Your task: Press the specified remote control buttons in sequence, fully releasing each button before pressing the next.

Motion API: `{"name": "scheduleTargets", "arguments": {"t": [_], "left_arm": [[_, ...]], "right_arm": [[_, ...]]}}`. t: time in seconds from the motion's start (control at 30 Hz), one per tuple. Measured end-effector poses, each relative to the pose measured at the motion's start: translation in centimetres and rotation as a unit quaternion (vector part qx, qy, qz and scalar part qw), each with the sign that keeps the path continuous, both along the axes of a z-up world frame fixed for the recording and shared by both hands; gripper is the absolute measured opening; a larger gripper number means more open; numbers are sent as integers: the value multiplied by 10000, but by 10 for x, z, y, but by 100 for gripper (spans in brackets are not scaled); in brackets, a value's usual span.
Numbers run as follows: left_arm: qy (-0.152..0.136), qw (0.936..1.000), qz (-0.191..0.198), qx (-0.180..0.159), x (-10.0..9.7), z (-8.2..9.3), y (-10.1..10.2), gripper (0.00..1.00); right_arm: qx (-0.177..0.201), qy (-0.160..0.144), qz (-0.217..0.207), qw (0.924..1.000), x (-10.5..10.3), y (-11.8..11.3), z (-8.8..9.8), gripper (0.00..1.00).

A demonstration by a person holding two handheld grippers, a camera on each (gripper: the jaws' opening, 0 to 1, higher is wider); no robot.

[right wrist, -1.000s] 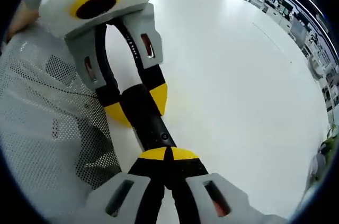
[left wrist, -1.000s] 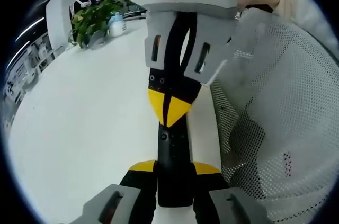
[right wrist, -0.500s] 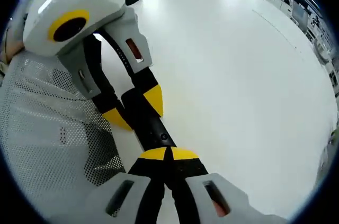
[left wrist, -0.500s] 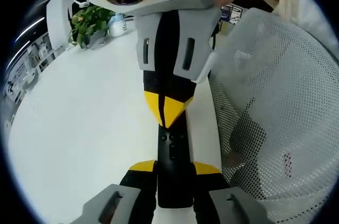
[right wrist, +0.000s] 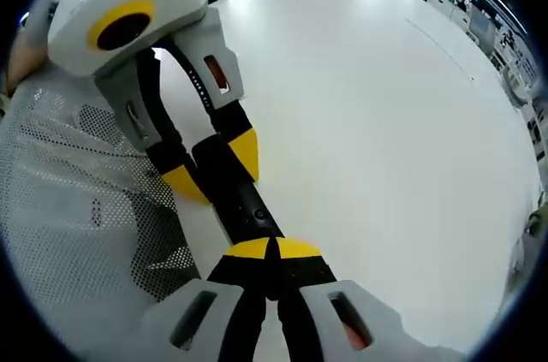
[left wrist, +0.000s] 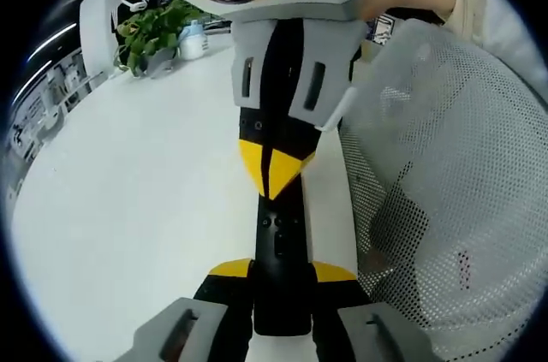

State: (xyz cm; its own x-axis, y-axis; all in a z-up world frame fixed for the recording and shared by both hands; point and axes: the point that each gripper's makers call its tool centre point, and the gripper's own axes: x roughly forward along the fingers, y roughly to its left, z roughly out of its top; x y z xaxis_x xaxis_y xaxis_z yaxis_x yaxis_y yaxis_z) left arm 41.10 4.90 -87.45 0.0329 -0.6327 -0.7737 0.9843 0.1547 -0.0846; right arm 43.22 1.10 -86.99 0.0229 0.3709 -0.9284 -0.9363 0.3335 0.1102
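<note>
My left claw clamps the black remote just over the white worktop, steadying it so my right claw, tips pinched together, can bear on its buttons.

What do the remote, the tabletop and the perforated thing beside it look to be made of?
Remote: looks like black matte plastic, dull surface, little glare. Tabletop: smooth white, maybe laminate, soft sheen. Perforated thing: white mesh, dotted with holes, plastic or fabric unclear.
</note>
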Motion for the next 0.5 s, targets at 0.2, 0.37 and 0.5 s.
{"name": "scheduleTargets", "arguments": {"t": [0.2,0.37,0.5], "left_arm": [[0,10000,2,-1,0,0,0,24],[6,10000,6,-5,0,0,0,24],[8,10000,9,-4,0,0,0,24]], "right_arm": [[-69,128,-145,9998,1,0,-1,0],[-69,325,-302,9990,2,-1,-2,0],[-53,268,-230,9994,1,-1,-2,0]]}}
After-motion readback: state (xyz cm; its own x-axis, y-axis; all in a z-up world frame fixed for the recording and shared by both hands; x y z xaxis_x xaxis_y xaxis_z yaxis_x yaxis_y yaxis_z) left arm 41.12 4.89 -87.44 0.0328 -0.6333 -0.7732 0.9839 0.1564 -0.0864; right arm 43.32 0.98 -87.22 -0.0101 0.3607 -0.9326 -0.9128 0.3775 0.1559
